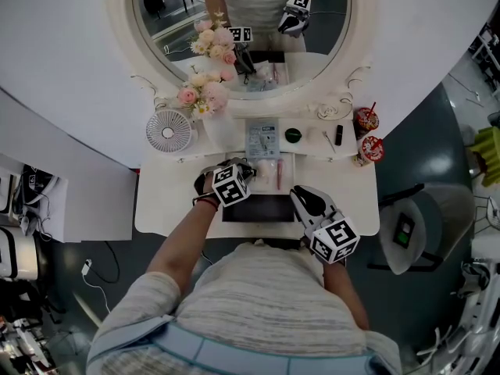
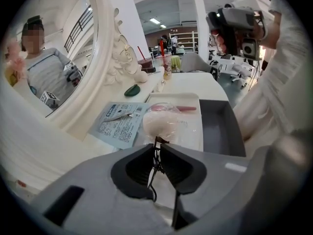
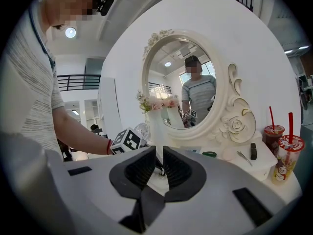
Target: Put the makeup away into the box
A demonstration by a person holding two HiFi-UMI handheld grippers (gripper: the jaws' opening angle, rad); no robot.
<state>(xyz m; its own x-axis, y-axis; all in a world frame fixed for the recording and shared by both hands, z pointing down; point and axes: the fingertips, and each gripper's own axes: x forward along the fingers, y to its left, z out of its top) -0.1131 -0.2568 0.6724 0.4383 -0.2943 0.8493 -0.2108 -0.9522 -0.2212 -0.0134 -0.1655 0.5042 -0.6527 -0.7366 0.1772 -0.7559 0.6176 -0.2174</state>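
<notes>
My left gripper (image 1: 247, 170) (image 2: 157, 143) points steeply down over a white tray (image 1: 286, 162) (image 2: 194, 138), shut on a thin black wire tool (image 2: 153, 168). Just beyond its tips the tray holds a pale pink puff in clear wrap (image 2: 164, 124) and a pink stick (image 2: 173, 108). A dark grey box (image 1: 262, 209) (image 2: 220, 129) lies open beside the tray, at the table's front edge. My right gripper (image 1: 306, 200) (image 3: 157, 155) is held level to the right of the box, with a narrow gap between its jaws and nothing in it.
On the shelf under the oval mirror lie a blue-white packet (image 1: 262, 139) (image 2: 120, 121), a green item (image 1: 293, 135) (image 3: 209, 154), tweezers (image 1: 330, 141) (image 3: 243, 157) and a black tube (image 1: 339, 134) (image 3: 253, 151). Two red-straw cups (image 1: 369, 135) stand right, a small fan (image 1: 169, 130) and flowers (image 1: 205, 92) left.
</notes>
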